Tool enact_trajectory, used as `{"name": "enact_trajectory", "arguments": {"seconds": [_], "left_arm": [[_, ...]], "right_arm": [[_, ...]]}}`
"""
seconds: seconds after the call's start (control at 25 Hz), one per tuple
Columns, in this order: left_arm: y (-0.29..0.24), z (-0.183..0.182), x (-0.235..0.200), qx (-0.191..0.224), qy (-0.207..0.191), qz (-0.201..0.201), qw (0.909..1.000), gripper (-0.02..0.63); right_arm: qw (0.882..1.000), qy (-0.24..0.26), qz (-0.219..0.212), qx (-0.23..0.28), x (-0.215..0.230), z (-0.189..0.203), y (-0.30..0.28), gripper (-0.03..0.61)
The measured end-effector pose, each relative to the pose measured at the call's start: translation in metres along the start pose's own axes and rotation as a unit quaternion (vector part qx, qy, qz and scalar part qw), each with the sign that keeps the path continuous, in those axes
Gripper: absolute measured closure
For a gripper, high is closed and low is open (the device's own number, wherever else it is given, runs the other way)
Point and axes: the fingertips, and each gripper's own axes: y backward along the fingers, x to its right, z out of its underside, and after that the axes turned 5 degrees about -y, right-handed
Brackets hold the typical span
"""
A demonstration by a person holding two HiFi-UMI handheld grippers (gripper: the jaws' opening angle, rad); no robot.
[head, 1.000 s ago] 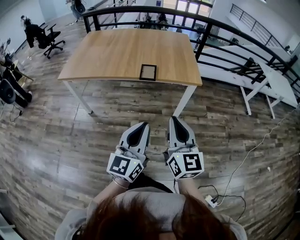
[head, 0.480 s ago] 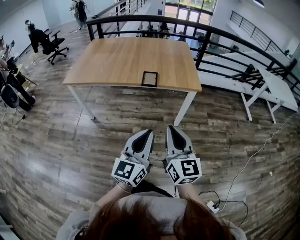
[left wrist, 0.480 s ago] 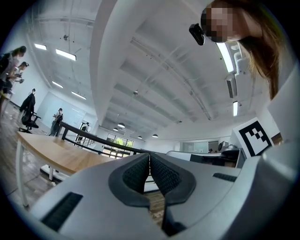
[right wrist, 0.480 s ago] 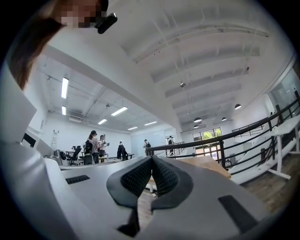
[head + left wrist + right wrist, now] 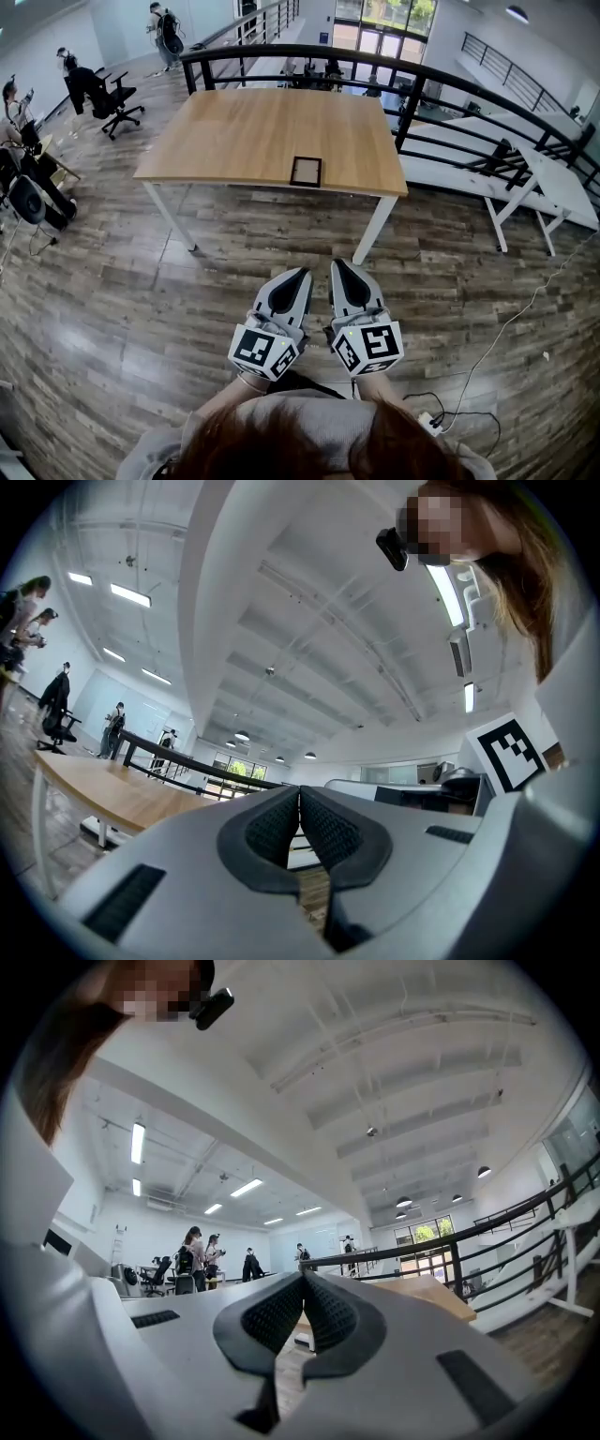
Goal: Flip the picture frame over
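Note:
A small dark picture frame (image 5: 306, 171) lies flat near the front edge of a wooden table (image 5: 234, 131) in the head view. Both grippers hang over the floor, well short of the table. My left gripper (image 5: 302, 275) is shut with nothing in it, and its pads (image 5: 281, 825) meet at the tips. Beside it, my right gripper (image 5: 337, 266) is shut and empty too, its tips touching in the right gripper view (image 5: 302, 1277). The wooden table shows at the left of the left gripper view (image 5: 103, 785) and ahead in the right gripper view (image 5: 422, 1293).
A black railing (image 5: 412, 80) runs behind the table. White tables (image 5: 553, 169) stand at the right. Office chairs (image 5: 108, 98) and people are at the far left. A power strip with a cable (image 5: 436, 424) lies on the wooden floor (image 5: 141, 281) at my right.
The table and picture frame have shifted lower and a little right in the head view and look nearer. Both grippers stay shut, side by side.

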Motion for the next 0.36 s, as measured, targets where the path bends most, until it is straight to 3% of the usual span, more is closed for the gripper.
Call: {"name": "enact_trajectory", "arguments": {"seconds": [0.36], "left_arm": [[0.0024,-0.0072,-0.0065,0.002,-0.007,-0.01,0.9999,0.604]], "right_arm": [[1.0,0.009,-0.002,0.0,-0.0046,-0.0053,-0.0021,0.563]]}}
